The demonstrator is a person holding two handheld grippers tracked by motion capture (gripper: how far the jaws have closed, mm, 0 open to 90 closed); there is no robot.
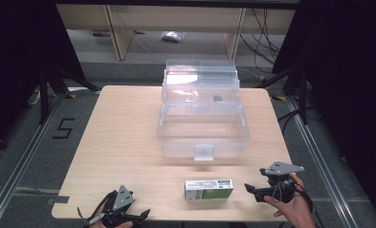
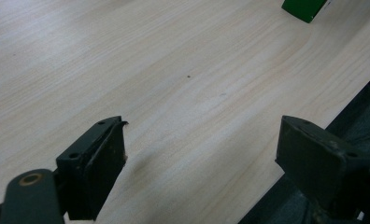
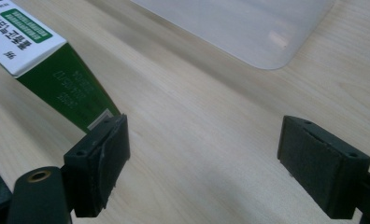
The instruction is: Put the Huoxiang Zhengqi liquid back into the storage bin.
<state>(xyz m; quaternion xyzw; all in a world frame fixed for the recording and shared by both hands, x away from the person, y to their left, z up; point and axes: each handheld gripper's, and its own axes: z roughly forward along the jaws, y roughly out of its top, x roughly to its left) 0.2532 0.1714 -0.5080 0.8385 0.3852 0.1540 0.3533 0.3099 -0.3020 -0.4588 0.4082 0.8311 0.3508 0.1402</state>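
A small green-and-white carton (image 1: 209, 189) lies flat near the table's front edge, between my two grippers. Its green side and white printed top (image 3: 57, 70) run up the left of the right gripper view, and a green corner (image 2: 305, 8) peeks in at the top of the left gripper view. My right gripper (image 1: 250, 189) stands open just right of the carton, jaws wide apart over bare wood (image 3: 204, 149). At the front left corner of the table, my left gripper (image 1: 143, 214) is open too, with nothing between its jaws (image 2: 202, 149).
A clear plastic storage box (image 1: 203, 121) with its lid raised stands at the middle back of the wooden table (image 1: 124, 142); its rounded corner (image 3: 267, 51) lies ahead of the right gripper. Dark floor, rails and stands surround the table.
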